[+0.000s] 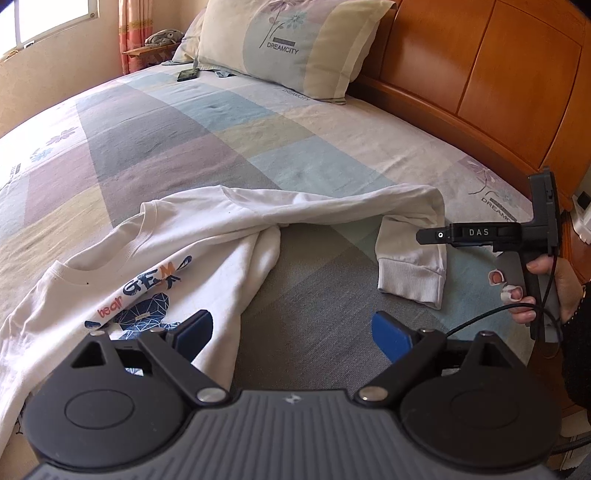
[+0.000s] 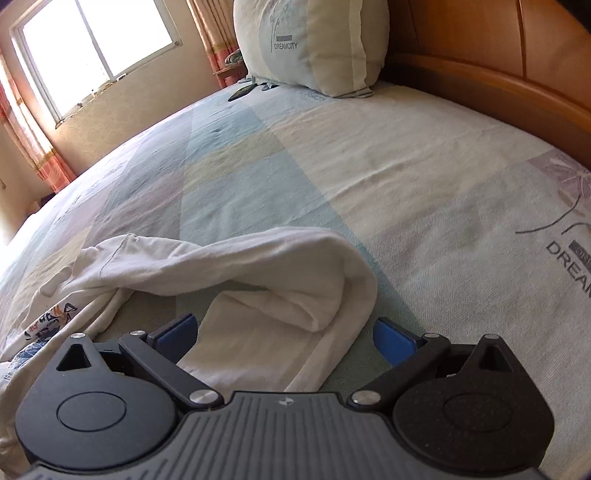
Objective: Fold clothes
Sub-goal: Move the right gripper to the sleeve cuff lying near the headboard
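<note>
Left wrist view first: the left gripper [image 1: 293, 332] hangs over the near edge of a bed with its blue pads spread wide and nothing between them. The bedsheet [image 1: 229, 133] is a pastel patchwork of blue, lilac, grey and cream with flower prints, a bit wrinkled. A white sweatshirt [image 1: 155, 258] lies rumpled on it at the near left, chest print facing up, one long sleeve stretched off to the right and bent back so the ribbed cuff [image 1: 412, 278] sits on the sheet. A hand [image 1: 546, 288] at the right holds the right gripper [image 1: 423, 236] side-on just beside that cuff; can't tell its opening from here. Further back there's a DREAMCITY pillow [image 1: 291, 44] against an orange wooden headboard [image 1: 480, 74], a dark phone-like thing [image 1: 187, 74] on the sheet, and a window [image 1: 44, 18] with pinkish curtains [image 1: 129, 29]. Right wrist view: the pads of the right gripper [image 2: 286, 336] sit wide apart, low over the folded-back sleeve [image 2: 280, 280], gripping nothing, same sunny room behind.
</note>
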Demonstrator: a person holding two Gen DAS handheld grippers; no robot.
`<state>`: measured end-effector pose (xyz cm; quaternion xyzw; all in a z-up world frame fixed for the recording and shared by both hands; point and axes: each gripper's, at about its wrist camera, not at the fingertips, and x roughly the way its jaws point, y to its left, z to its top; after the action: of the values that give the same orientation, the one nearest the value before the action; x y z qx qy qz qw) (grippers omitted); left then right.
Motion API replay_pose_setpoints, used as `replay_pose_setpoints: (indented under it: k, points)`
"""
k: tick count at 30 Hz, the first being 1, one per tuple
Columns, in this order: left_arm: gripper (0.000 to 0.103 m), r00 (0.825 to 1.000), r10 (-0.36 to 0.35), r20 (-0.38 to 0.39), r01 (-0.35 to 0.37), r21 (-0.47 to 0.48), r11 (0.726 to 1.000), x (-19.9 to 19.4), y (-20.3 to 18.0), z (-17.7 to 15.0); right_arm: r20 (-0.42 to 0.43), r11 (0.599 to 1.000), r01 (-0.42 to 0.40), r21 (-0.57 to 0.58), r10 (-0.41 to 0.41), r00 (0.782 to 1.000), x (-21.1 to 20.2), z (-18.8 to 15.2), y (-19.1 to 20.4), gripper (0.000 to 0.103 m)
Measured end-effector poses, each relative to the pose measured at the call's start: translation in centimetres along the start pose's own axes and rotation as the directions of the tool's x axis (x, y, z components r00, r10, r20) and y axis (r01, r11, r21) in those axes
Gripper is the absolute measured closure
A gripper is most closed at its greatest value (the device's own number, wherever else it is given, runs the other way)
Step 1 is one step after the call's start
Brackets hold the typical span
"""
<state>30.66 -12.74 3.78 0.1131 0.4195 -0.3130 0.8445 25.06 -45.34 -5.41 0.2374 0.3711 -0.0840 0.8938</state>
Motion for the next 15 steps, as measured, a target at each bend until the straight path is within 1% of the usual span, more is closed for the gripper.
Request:
replay_pose_setpoints:
  k: [2,5,8,11,13,15]
  points:
    - [0.01,1.0,0.006,-0.009,-0.007,-0.006,1.0,0.2,0.0,-0.3,0.032,1.0,-0.021,0.013,0.021,0.999,-0.1,-1.1,-0.4,0.0]
    - [0.01,1.0,0.011,-0.017,-0.011,-0.02,1.0,0.3,0.2,-0.8,0.076,0.998,-0.06,-0.014,0.061,0.995,-0.6,-2.2,-0.8,0.0]
    - [0.01,1.0,0.014,-0.026,-0.015,-0.035,0.999,0.4,0.4,-1.1,0.096,0.991,-0.119,0.067,0.112,0.989,-1.0,-1.9,-2.0,0.0]
    - [0.01,0.999,0.024,-0.028,-0.025,-0.035,0.999,0.2,0.4,-1.3,0.113,0.973,-0.169,0.156,0.152,0.982,-1.2,-1.0,-3.3,0.0]
    - [0.01,0.999,0.024,-0.024,-0.025,-0.032,0.999,-0.1,0.3,-1.4,0.138,0.979,-0.139,0.152,0.118,0.983,-1.1,0.3,-3.5,0.0]
    - [0.01,0.999,0.026,-0.024,-0.027,-0.031,0.999,-0.3,0.3,-1.4,0.187,0.985,-0.121,0.123,0.096,0.978,-0.8,1.9,-3.9,0.0]
